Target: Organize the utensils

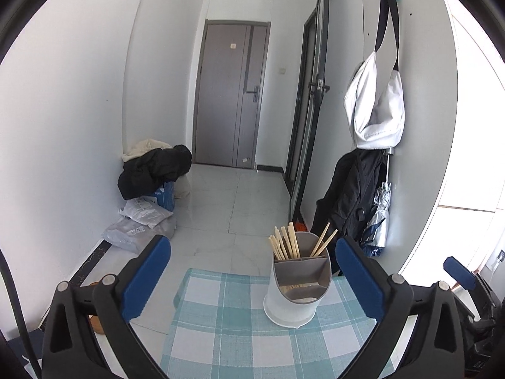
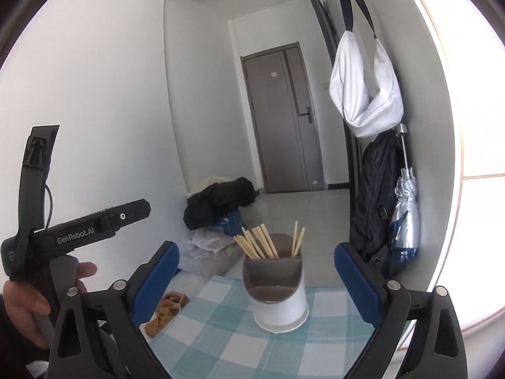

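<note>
A white utensil holder [image 1: 295, 287] with a grey divided insert stands upright on the teal checked tablecloth [image 1: 227, 322]. Several wooden chopsticks [image 1: 285, 242] lean in its back compartments; the front one looks bare. My left gripper [image 1: 252, 279] is open, its blue pads wide apart, with nothing between them; the holder sits ahead, right of centre. In the right wrist view the same holder [image 2: 277, 290] with its chopsticks [image 2: 257, 242] stands just past my right gripper [image 2: 257, 279], which is open and holds nothing. The left gripper's body [image 2: 85, 230] and a hand [image 2: 25, 300] show at the left.
The table's far edge drops to a tiled floor [image 1: 233, 195]. Dark clothes on a box [image 1: 154, 170] and plastic bags lie left. A white bag [image 1: 375, 104], black backpack and folded umbrella [image 2: 405, 218] hang on the right wall. A brown cloth-like item [image 2: 167, 312] lies below the table's left edge.
</note>
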### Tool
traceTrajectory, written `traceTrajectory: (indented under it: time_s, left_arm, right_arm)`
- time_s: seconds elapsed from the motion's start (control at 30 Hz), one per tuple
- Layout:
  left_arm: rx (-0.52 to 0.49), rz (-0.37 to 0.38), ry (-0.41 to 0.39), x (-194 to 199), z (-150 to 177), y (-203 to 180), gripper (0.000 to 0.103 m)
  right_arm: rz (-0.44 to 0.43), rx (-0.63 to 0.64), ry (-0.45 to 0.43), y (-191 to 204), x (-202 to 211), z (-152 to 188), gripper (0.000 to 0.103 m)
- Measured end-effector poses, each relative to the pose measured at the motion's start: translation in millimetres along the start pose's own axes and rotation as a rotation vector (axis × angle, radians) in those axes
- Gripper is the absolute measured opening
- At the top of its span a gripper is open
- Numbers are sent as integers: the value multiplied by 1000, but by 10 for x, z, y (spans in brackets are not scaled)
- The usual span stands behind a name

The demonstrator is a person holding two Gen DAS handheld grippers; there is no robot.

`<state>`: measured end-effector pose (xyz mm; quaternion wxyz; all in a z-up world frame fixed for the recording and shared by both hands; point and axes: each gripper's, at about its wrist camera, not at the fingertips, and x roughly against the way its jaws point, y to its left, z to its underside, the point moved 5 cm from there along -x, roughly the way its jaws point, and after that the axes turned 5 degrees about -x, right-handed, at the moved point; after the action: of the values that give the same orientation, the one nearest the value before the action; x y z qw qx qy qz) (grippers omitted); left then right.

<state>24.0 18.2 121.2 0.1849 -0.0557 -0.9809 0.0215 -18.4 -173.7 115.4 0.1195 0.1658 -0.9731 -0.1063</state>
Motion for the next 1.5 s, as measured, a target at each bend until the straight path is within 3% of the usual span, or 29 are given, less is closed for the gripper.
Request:
traceTrajectory:
  time_s: [0.57,1.07,1.5]
  left_arm:
    - [-32,-53,-40,138,387,58,102]
    - [-19,-116,23,-76,815,209,102]
    - [-49,-102,136,-374,1174,179,102]
  right_arm:
    - [54,57,-17,55,167,396,103]
    - [72,45,50,-66,15,822,103]
    - [92,5,142,-259,-175,1181,103]
